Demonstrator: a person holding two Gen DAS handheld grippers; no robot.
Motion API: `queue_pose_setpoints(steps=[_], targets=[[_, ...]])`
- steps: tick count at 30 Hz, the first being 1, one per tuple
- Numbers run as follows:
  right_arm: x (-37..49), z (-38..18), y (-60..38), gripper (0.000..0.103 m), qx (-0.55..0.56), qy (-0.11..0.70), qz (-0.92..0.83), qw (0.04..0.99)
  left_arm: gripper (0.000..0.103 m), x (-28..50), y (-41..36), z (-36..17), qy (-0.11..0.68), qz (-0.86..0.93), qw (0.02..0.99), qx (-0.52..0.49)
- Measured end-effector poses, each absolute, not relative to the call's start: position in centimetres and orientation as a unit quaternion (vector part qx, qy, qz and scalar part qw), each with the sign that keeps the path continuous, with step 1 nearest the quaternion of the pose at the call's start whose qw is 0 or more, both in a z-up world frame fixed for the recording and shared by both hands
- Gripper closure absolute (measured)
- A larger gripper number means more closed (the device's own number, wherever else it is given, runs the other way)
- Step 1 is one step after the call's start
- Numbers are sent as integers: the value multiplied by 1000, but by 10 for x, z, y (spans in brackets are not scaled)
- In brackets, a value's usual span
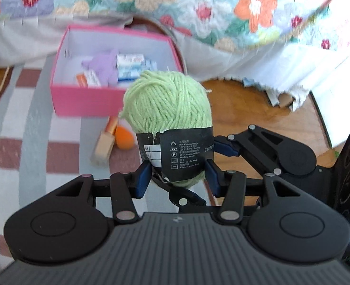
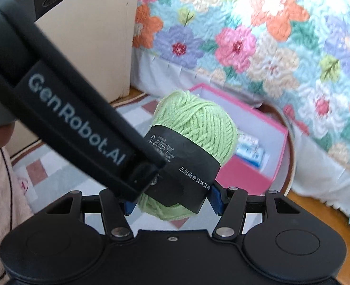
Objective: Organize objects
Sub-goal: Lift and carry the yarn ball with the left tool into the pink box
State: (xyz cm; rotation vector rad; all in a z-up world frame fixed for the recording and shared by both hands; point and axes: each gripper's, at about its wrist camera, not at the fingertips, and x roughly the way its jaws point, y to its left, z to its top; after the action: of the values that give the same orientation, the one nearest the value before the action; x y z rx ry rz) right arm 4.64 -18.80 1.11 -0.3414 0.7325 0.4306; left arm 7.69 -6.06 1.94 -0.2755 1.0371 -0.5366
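Both grippers tilt downward above the rug (image 1: 32, 128). The left gripper (image 1: 177, 174) and right gripper (image 2: 172, 203) each pinch the yarn (image 1: 167, 104) at its black label, 2 grips together. The yarn's long axis points toward the pink box (image 1: 84, 99).

The lower end of the green yarn ball (image 1: 167, 102) is hidden behind its black label (image 1: 182, 154) and the left gripper's blue fingers (image 1: 142, 178). In the right wrist view, the left gripper's body (image 2: 68, 116) covers the ball's left flank and the right gripper's left finger. The contents of the pink box (image 1: 79, 99) are blurred; their print is unreadable. The floral bedspread (image 1: 222, 11) is cut off by the top edge.
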Motion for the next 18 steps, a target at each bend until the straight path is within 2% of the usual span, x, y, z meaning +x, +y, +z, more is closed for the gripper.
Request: queue_pose_setpoints(steps=[5,10,18], targets=[[74,35,-194,39,-154,338,201,907,54,97,-70,43,457,-247,845,-122],[104,38,-196,39,-167,331,185,910,53,134,-80,45,454,-246,847,-126],[182,14,-213,39,-141,364,151,908,53,204,-96,12,441,-233,855,-139]])
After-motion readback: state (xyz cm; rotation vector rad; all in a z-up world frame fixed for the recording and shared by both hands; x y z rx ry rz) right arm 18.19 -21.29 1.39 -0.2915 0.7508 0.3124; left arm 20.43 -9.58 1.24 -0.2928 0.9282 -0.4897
